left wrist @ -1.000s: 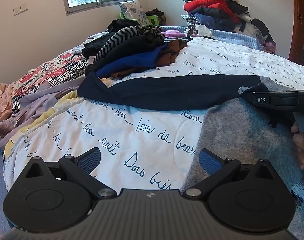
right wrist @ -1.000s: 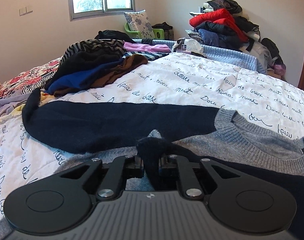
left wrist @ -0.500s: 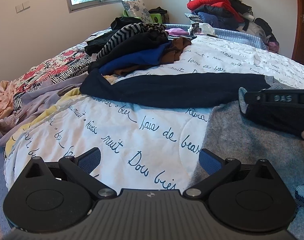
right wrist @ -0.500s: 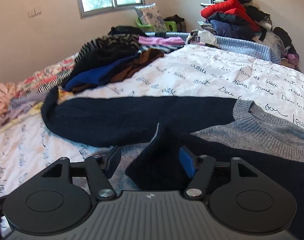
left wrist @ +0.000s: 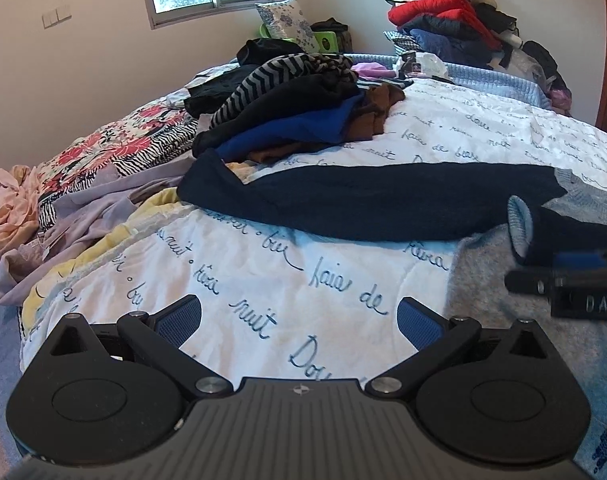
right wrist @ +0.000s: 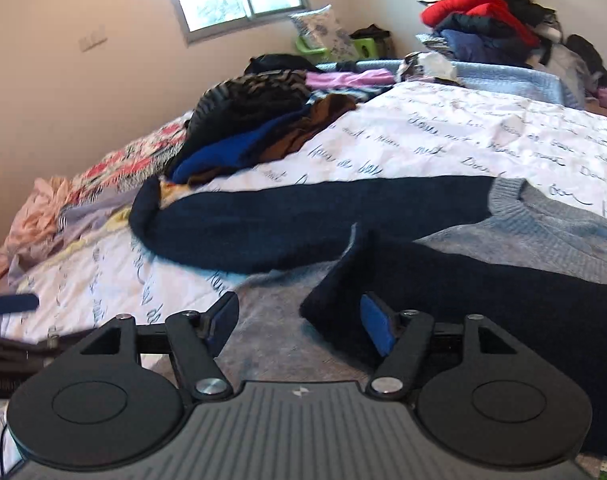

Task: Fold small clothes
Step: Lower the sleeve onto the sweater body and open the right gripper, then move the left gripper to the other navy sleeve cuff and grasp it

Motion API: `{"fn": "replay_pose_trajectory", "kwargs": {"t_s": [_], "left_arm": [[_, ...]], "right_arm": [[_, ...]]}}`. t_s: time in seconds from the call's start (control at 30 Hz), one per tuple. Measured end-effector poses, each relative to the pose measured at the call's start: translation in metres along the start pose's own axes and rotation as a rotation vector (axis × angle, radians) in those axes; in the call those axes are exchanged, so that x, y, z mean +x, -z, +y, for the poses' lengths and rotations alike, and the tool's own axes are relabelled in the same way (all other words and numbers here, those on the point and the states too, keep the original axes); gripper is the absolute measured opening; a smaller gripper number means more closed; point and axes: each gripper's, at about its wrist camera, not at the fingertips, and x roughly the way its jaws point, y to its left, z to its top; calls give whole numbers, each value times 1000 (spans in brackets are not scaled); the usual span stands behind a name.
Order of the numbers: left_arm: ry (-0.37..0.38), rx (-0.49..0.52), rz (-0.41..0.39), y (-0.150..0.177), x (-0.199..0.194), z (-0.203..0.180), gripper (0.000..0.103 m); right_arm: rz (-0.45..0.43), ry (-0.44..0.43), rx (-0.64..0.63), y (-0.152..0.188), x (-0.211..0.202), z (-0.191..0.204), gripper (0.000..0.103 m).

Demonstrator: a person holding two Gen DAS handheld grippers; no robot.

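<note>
A grey sweater with navy sleeves (right wrist: 543,236) lies flat on the white quilt (left wrist: 263,264). One navy sleeve (left wrist: 363,204) stretches out to the left. The other navy sleeve (right wrist: 463,292) is folded across the grey body, and its cuff (right wrist: 335,300) lies loose between the open jaws of my right gripper (right wrist: 299,320). My left gripper (left wrist: 299,320) is open and empty over the quilt, left of the sweater's grey body (left wrist: 483,272). The right gripper also shows in the left wrist view (left wrist: 563,276) at the right edge.
A pile of folded dark, striped, blue and brown clothes (left wrist: 295,116) sits behind the outstretched sleeve. More loose clothes (left wrist: 83,184) hang off the bed's left side. A heap of jackets (left wrist: 455,24) stands at the far right by the wall.
My right gripper was shut on the navy cuff, then opened and let it drop onto the grey body. It has drawn back and down. The left gripper stayed open.
</note>
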Motion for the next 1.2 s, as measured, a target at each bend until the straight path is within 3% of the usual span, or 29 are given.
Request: {"fn": "replay_pose_trajectory", "kwargs": {"t_s": [0.03,0.1,0.23,0.43,0.63,0.77,0.87,1.03,1.2], "left_arm": [[-16,-11,0,-4,4,5,103],[-40,-33,-8,-16,14,19,103],[-72,-106,15,-48,41,44,103],[-86,-246,160,-104,118,77,103],[-321,-187,248,-146,192,78,103],[-390,-159,341,-150,232,79,103],[-467,-161,320,-142,229,86,103],[-416,-232,303,-120,207,114,103],[-304,-351,289,-100,194,144,103]], "right_arm": [[43,19,-2,2,7,1,71],[18,37,5,6,2,1,71],[-23,-17,41,12,-26,0,71],[-67,-28,52,33,-70,0,72],[-105,-23,132,60,-102,-11,73],[-98,3,148,71,-109,-18,73],[-92,47,118,75,-108,-16,73],[-97,11,101,77,-109,-13,73],[-96,-9,111,78,-104,-9,73]]}}
